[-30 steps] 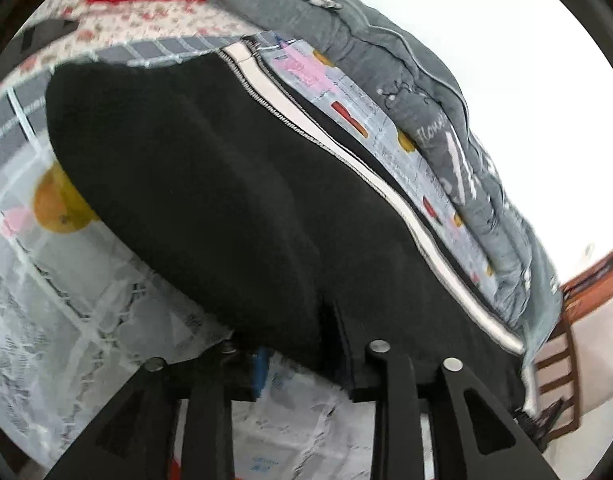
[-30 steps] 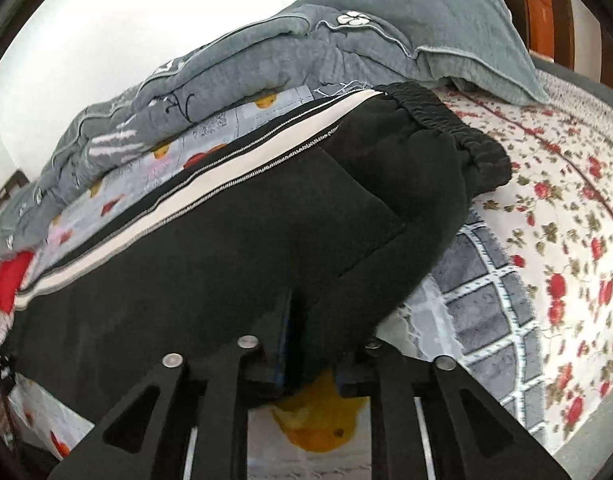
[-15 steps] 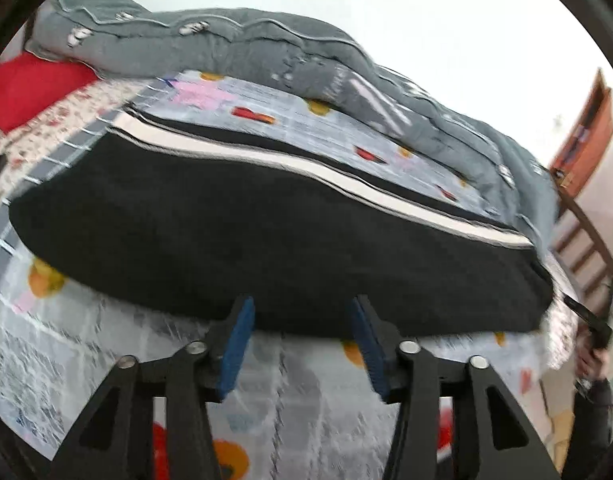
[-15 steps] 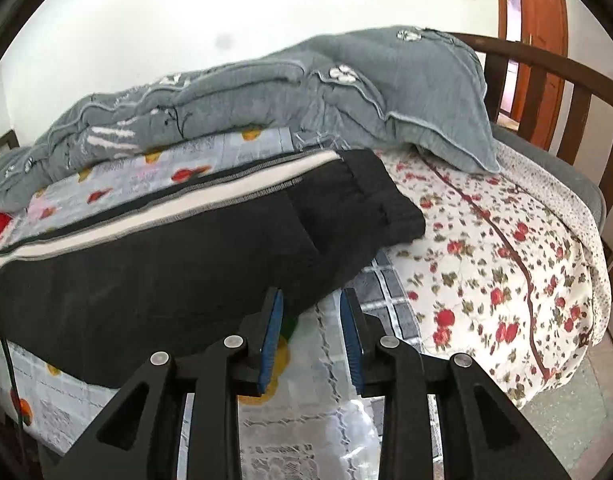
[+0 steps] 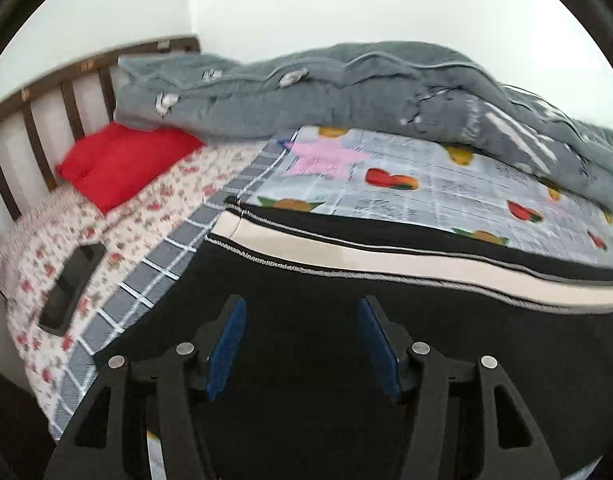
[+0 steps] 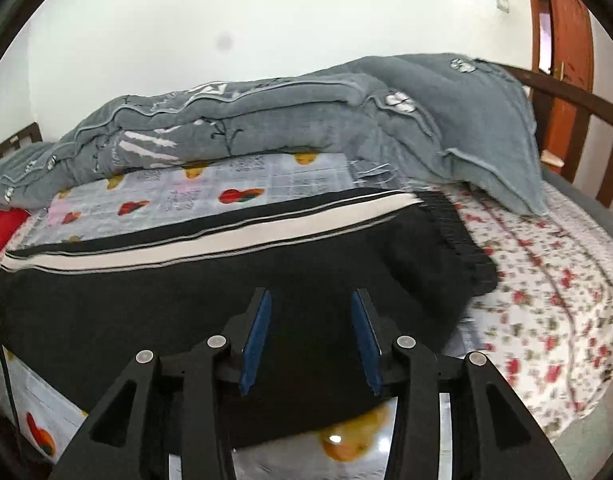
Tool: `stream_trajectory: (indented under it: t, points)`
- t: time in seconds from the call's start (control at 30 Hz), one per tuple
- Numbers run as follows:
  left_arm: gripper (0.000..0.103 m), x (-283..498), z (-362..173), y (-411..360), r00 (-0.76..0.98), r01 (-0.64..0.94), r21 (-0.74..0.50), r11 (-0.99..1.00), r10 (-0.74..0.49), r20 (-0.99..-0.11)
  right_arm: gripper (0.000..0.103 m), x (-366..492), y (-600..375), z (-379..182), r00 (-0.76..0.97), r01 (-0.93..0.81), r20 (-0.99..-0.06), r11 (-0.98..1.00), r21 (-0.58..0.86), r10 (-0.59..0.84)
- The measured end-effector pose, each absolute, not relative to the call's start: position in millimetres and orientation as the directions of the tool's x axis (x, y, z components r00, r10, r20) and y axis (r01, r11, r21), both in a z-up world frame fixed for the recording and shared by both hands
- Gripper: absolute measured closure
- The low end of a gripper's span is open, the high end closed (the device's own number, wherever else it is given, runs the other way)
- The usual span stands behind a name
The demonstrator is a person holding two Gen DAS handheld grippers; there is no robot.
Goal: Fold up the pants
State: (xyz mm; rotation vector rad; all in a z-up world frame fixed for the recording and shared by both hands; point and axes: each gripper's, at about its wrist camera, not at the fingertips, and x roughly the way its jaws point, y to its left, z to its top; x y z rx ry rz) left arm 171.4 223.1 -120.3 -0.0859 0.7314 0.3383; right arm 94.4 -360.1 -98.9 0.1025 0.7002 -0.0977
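Black pants (image 5: 346, 300) with a white side stripe (image 5: 386, 256) lie folded lengthwise on a fruit-print mat (image 5: 446, 184) on the bed. In the right wrist view the pants (image 6: 186, 300) end at the elastic waistband (image 6: 462, 240) on the right. My left gripper (image 5: 300, 340) is open and empty, above the leg end of the pants. My right gripper (image 6: 310, 332) is open and empty, above the pants near the waistband end.
A grey quilt (image 5: 346, 84) and a grey pillow (image 6: 466, 120) lie along the far side. A red cushion (image 5: 122, 160) and a dark phone (image 5: 72, 288) lie on the floral sheet at the left. Wooden bed rails (image 6: 578, 120) and a door (image 6: 566, 20) stand at the right.
Both grippers let go of the pants' near edge, opened wide and drew back and up. The pants now lie flat on the mat.
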Motion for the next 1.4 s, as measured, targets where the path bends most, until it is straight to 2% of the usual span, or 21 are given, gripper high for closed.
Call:
stream_trajectory:
  t: [0.13, 0.27, 0.5, 0.83, 0.9, 0.93, 0.97, 1.07, 1.23, 1.4]
  points:
    - [0.046, 182, -119, 246, 0.699, -0.362, -0.019, 0.932, 0.258, -0.667, 0.062, 111, -342, -100, 0.745, 0.089, -0.666, 0.995, 0.055, -0.03]
    - [0.046, 192, -114, 264, 0.712, -0.331, -0.041, 0.943, 0.221, -0.666, 0.056, 121, -330, -103, 0.747, 0.058, -0.663, 0.998, 0.004, -0.041]
    - [0.046, 214, -118, 307, 0.703, -0.325, -0.11, 0.939, 0.162, -0.692, 0.056, 149, -324, -118, 0.72, 0.067, -0.692, 0.998, -0.018, -0.061]
    - [0.047, 278, -137, 334, 0.617, -0.324, -0.053, 0.945, 0.169, -0.769, 0.055, 183, -306, -124, 0.706, 0.053, -0.704, 0.997, -0.051, -0.074]
    - [0.051, 285, -146, 338, 0.608, -0.333, -0.073, 0.94, 0.154, -0.779, 0.055, 191, -302, -123, 0.703, 0.044, -0.709, 0.998, -0.037, -0.057]
    - [0.058, 288, -149, 339, 0.61, -0.331, -0.083, 0.94, 0.145, -0.779, 0.055, 196, -301, -122, 0.701, 0.042, -0.711, 0.999, -0.035, -0.054]
    - [0.069, 290, -152, 338, 0.606, -0.34, -0.069, 0.938, 0.162, -0.779, 0.055, 199, -299, -121, 0.7, 0.04, -0.712, 0.998, -0.04, -0.057]
    - [0.082, 290, -150, 336, 0.626, -0.339, -0.052, 0.939, 0.184, -0.757, 0.055, 207, -292, -120, 0.698, 0.029, -0.713, 0.998, -0.062, -0.064]
    - [0.083, 264, -115, 338, 0.769, -0.296, -0.109, 0.949, 0.169, -0.617, 0.055, 217, -283, -116, 0.7, 0.003, -0.711, 0.996, -0.092, -0.068]
    - [0.084, 289, -143, 357, 0.684, -0.357, -0.138, 0.924, 0.158, -0.712, 0.055, 237, -273, -115, 0.7, -0.043, -0.713, 0.994, -0.098, -0.04]
